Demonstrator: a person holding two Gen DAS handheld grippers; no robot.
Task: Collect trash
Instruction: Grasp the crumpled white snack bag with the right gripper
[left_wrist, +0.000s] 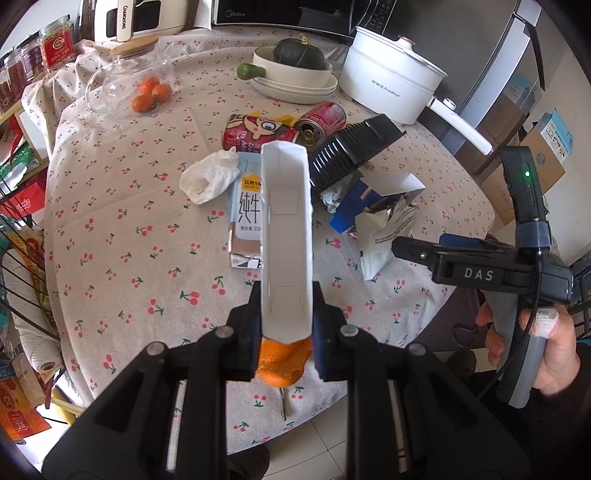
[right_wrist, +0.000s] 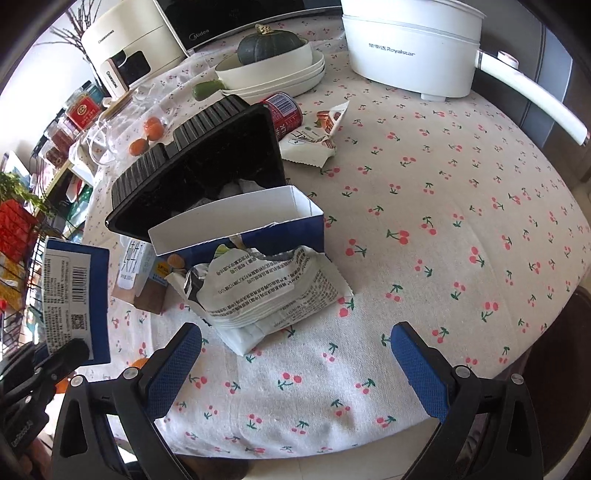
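A: What is the left gripper (left_wrist: 284, 317) holding?
B: It's clamping a long carton (left_wrist: 285, 236), lifted just this side of the milk box (left_wrist: 246, 206).
A: And the right gripper (right_wrist: 295, 354)?
B: It's hanging wide open, empty, nearer than the torn wrapper (right_wrist: 266, 291).
A: How much is remaining?
B: Most, I'm judging: two cans (left_wrist: 320, 120), one tissue (left_wrist: 210, 177), one black tray (right_wrist: 195, 166) lying on the bench (right_wrist: 461, 229)

The tablecloth (right_wrist: 461, 206) is matt woven cloth printed with cherries. The box half (left_wrist: 285, 236) clamped in the left gripper (left_wrist: 283, 325) is plain white card inside, matt and smooth. The tray (right_wrist: 207, 166) is glossy black ribbed plastic. The 2 cans (left_wrist: 295, 127) look like shiny metal. The wrapper (right_wrist: 266, 291) is crinkled foil-lined film. The tissue (left_wrist: 210, 177) is soft crumpled paper. The gripper pads (right_wrist: 421, 373) are textured blue rubber.
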